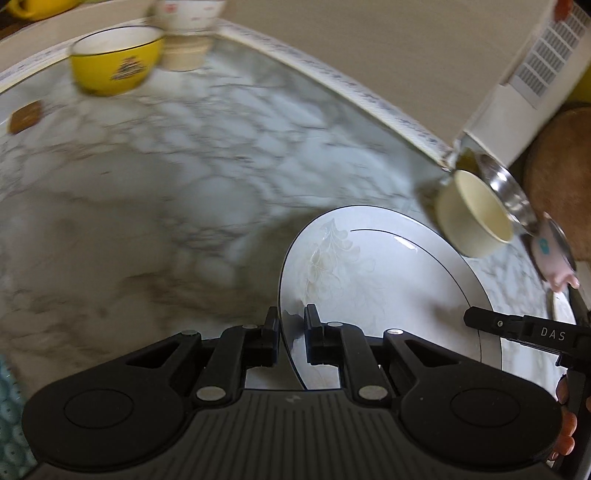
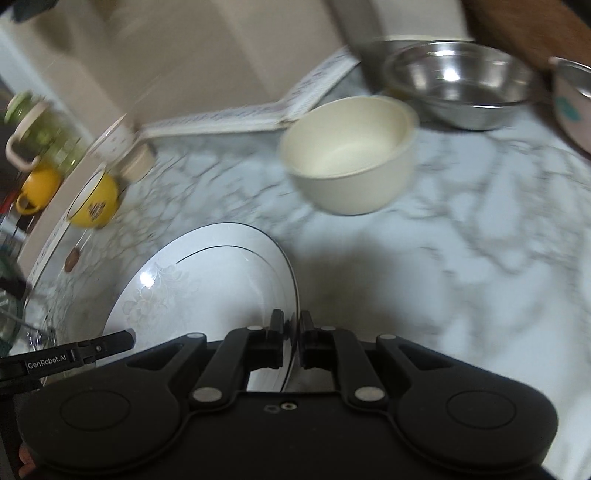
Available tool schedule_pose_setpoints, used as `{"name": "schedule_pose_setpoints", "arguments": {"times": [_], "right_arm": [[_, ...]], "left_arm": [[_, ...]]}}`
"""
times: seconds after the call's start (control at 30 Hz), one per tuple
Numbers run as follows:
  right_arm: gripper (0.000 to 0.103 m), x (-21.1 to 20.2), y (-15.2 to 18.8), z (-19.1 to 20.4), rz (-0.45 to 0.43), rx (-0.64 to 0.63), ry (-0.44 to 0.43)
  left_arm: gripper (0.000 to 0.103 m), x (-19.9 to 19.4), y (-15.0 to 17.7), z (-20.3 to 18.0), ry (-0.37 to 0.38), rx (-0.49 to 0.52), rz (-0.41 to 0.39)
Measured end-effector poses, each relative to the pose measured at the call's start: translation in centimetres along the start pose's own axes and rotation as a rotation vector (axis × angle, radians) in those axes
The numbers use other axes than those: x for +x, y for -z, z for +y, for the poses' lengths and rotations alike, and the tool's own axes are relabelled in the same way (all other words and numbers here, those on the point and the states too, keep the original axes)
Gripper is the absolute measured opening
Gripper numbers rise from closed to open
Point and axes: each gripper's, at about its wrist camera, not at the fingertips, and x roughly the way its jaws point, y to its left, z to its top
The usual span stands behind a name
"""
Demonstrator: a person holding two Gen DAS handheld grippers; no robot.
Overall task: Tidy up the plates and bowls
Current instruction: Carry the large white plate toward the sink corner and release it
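A white plate with a dark rim line and a pale floral print [image 1: 373, 280] is held over the marble table between both grippers. My left gripper [image 1: 291, 321] is shut on its left rim. My right gripper [image 2: 291, 328] is shut on its right rim; the plate also shows in the right wrist view [image 2: 207, 288]. The right gripper's finger [image 1: 491, 323] shows at the plate's far side in the left wrist view. A cream bowl [image 2: 351, 155] stands beyond the plate. A yellow bowl [image 1: 116, 61] and a white patterned bowl [image 1: 188, 14] stand at the far left.
A steel bowl [image 2: 461, 85] and a pink-sided steel bowl [image 2: 572, 107] stand at the back right. A glass jar with a green lid [image 2: 40, 129] and a yellow mug [image 2: 37, 188] are off the table's left edge. A small brown piece [image 1: 26, 116] lies on the marble.
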Motion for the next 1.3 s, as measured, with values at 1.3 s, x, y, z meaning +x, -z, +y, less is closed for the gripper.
{"name": "schedule_pose_setpoints", "arguments": {"times": [1.3], "right_arm": [[0.031,-1.5,0.4,3.9,-0.028,-0.116,0.067]], "left_arm": [[0.036,-3.4,1.2,2.8,-0.114,0.034,-0.094]]}}
